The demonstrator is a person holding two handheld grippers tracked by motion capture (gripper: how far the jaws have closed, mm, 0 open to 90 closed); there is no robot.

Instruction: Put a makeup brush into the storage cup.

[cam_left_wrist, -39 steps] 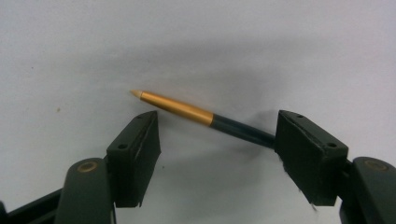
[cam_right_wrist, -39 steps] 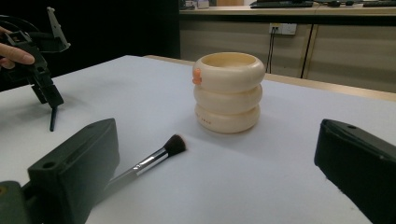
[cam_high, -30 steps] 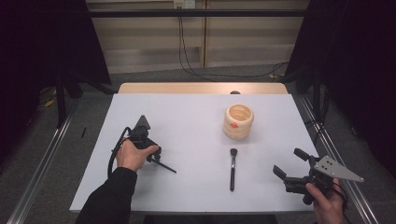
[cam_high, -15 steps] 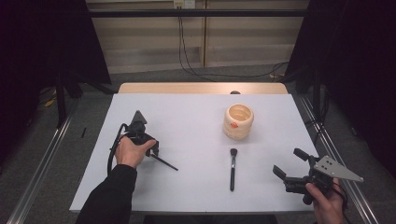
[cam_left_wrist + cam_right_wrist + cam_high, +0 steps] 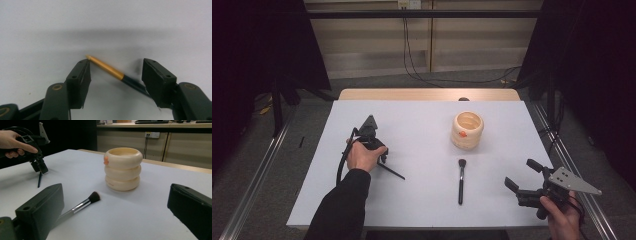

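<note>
A thin black stick with a gold end (image 5: 107, 68) lies on the white table (image 5: 422, 115), left of centre. My left gripper (image 5: 382, 159) points down over the stick (image 5: 391, 171). Its jaws have just been closing. In the left gripper view the stick lies slantwise between the jaws of this gripper (image 5: 116, 62), which still stand apart, and the pads do not press it. My right gripper (image 5: 521, 173) hovers open and empty at the front right. A makeup brush (image 5: 460, 180) lies in the middle front, and a cream ringed cup (image 5: 467, 130) stands behind it.
From the right gripper view (image 5: 116, 192) I see the brush (image 5: 82, 205) and the cup (image 5: 123, 168) ahead, and the left gripper (image 5: 40, 166) over the stick (image 5: 39, 180) at far left. A wooden strip borders the table's far edge (image 5: 427, 94). Cables hang at the back wall.
My left hand has shifted slightly toward the far side of the table over the stick. The right hand and gripper have not moved.
</note>
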